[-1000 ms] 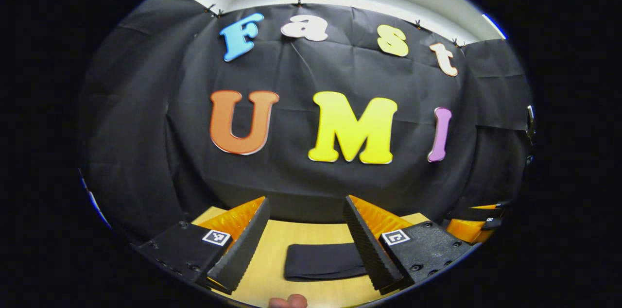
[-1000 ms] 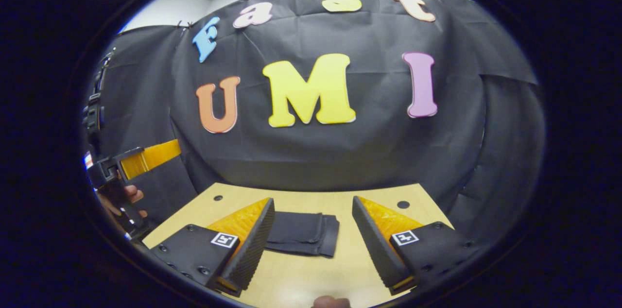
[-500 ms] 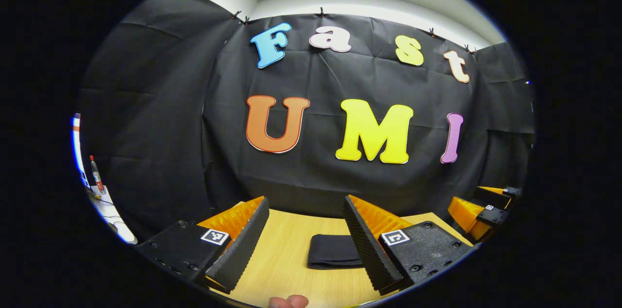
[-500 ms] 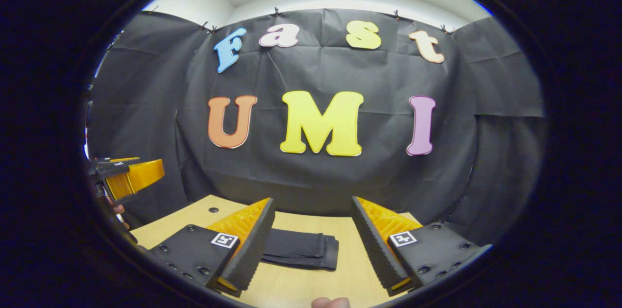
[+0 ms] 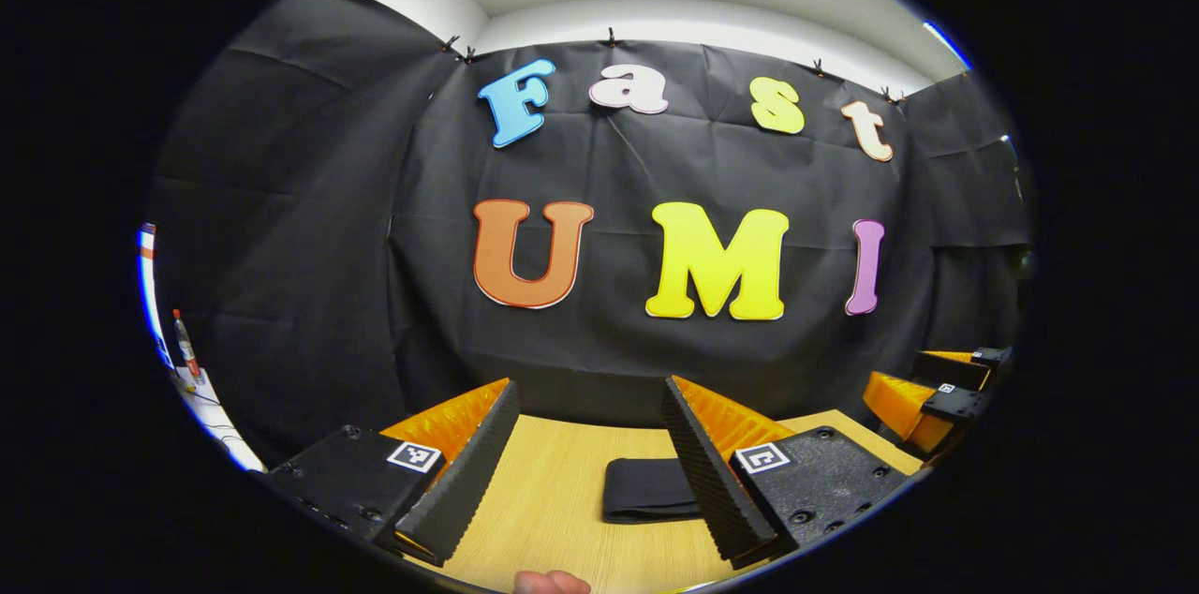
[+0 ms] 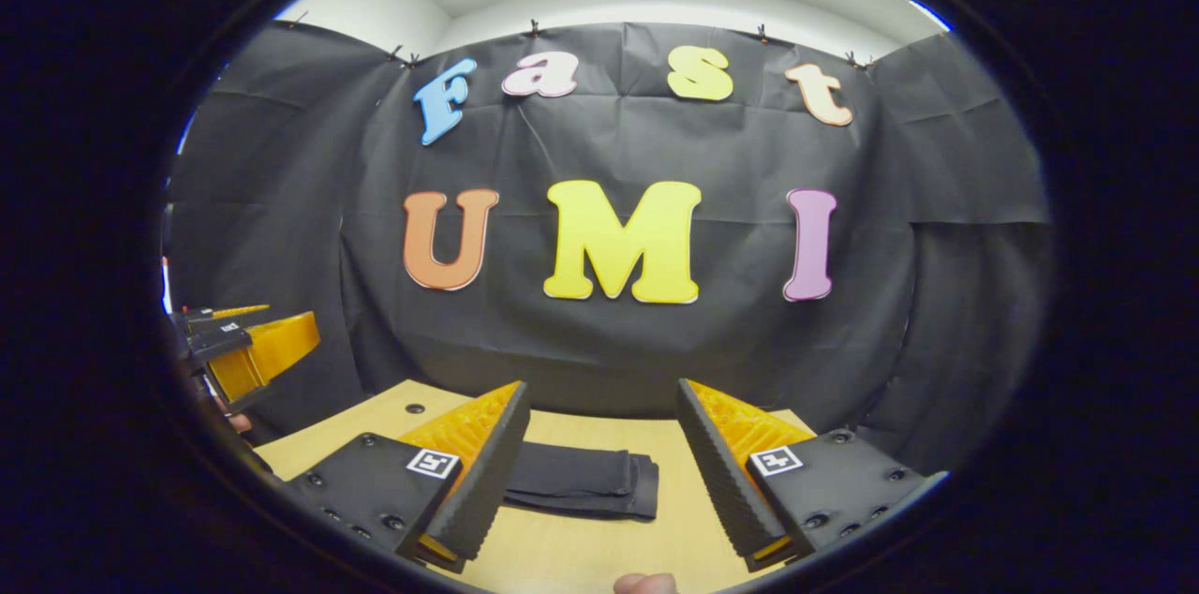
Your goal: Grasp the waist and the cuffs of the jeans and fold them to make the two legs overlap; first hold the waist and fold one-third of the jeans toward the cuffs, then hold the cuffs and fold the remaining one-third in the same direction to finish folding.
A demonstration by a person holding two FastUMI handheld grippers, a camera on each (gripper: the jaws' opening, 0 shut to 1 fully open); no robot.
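The jeans (image 5: 648, 489) lie as a compact dark bundle flat on the light wooden surface (image 5: 553, 510), with the layered fold edges stacked at one end, as seen in the right gripper view (image 6: 581, 480). Nothing touches the jeans; both grippers are held above and on the near side of them. In the left gripper view, the left gripper (image 5: 590, 472) has its fingers (image 5: 464, 482) spread wide apart with nothing between them, and the jeans sit just beyond the inner edge of the finger on the right side of that view, partly hidden behind it. In the right gripper view, the right gripper (image 6: 604, 482) likewise has its fingers (image 6: 487, 482) spread wide and holds nothing; the jeans appear beyond the gap, partly hidden behind the finger on the left side of that view. The right gripper is also seen at the right edge of the left gripper view (image 5: 923, 397), raised above the surface and well apart from the jeans. The left gripper is seen at the left edge of the right gripper view (image 6: 245, 352), also raised and well apart from the jeans. A fingertip (image 5: 551, 583) of the person shows at the bottom edge of each view. A round hole (image 6: 413, 408) is visible in the surface beyond the jeans, near the far left corner. The black cloth wall (image 6: 609, 360) rises directly behind the surface.
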